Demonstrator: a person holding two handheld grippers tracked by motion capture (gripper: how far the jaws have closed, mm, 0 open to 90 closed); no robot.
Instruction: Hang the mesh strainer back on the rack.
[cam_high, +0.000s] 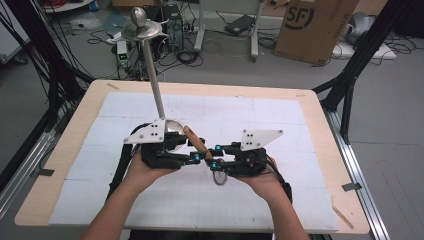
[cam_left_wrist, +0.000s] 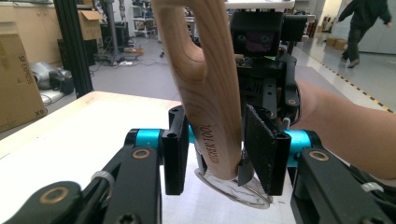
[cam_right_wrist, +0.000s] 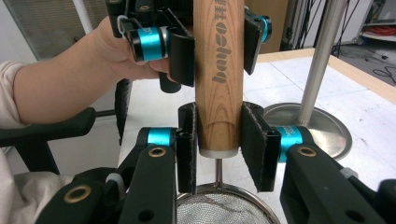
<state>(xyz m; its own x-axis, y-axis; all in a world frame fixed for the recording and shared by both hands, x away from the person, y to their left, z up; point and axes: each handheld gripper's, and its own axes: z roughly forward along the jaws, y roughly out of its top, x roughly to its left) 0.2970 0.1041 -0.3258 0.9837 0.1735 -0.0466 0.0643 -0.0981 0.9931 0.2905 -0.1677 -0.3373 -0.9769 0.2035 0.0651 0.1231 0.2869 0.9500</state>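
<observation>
A strainer with a wooden handle and a round metal mesh bowl is held above the white mat between both grippers. My left gripper is shut on the wooden handle, its pads pressing both sides near the handle's lower end. My right gripper is shut on the same handle close to the metal ferrule, with the mesh bowl just below its jaws. In the right gripper view the left gripper clamps the handle farther up.
A metal stand rises behind the left gripper: round base, slim pole, hooked top. Its base lies close to the right of my right jaws. The white mat covers the wooden table. A cardboard box stands on the floor beyond.
</observation>
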